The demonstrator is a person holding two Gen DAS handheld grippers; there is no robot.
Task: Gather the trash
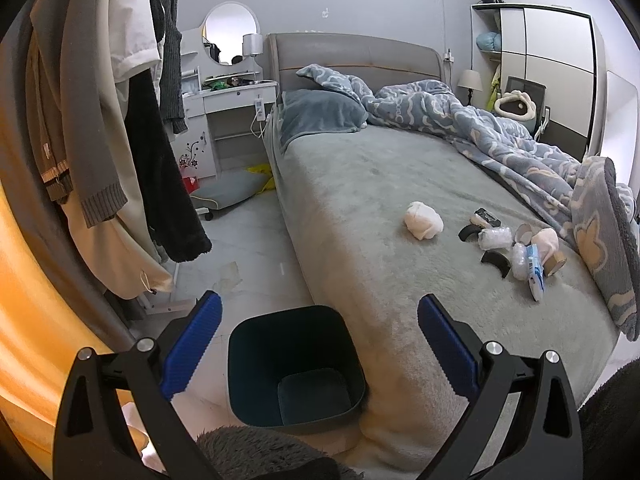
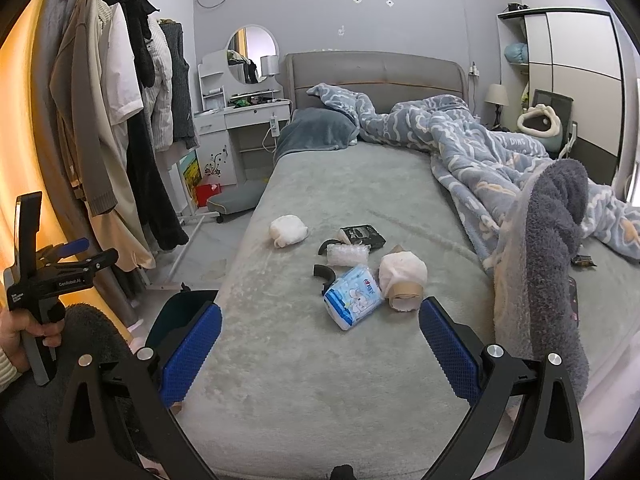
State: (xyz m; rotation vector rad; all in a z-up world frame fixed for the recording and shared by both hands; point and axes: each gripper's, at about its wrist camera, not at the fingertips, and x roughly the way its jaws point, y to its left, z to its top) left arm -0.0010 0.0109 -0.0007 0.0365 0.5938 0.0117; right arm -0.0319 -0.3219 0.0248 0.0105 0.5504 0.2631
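Note:
A dark empty bin (image 1: 296, 364) stands on the floor against the bed's near corner; its rim also shows in the right wrist view (image 2: 176, 312). Trash lies on the grey bed (image 2: 340, 380): a white paper wad (image 2: 288, 230), a blue tissue pack (image 2: 354, 294), a paper-wrapped cardboard roll (image 2: 403, 280), bubble wrap (image 2: 347, 255), a black packet (image 2: 362, 235) and black curved pieces (image 2: 325, 273). My left gripper (image 1: 320, 344) is open above the bin and is seen from the side in the right wrist view (image 2: 76, 256). My right gripper (image 2: 320, 348) is open and empty, short of the tissue pack.
A rack of hanging clothes (image 2: 120, 140) stands at the left. A blue patterned duvet (image 2: 500, 160) is bunched on the bed's right side. A white dresser with round mirror (image 2: 248, 112) and a floor cushion (image 2: 236, 200) stand beyond. A wardrobe (image 2: 576, 80) is at the far right.

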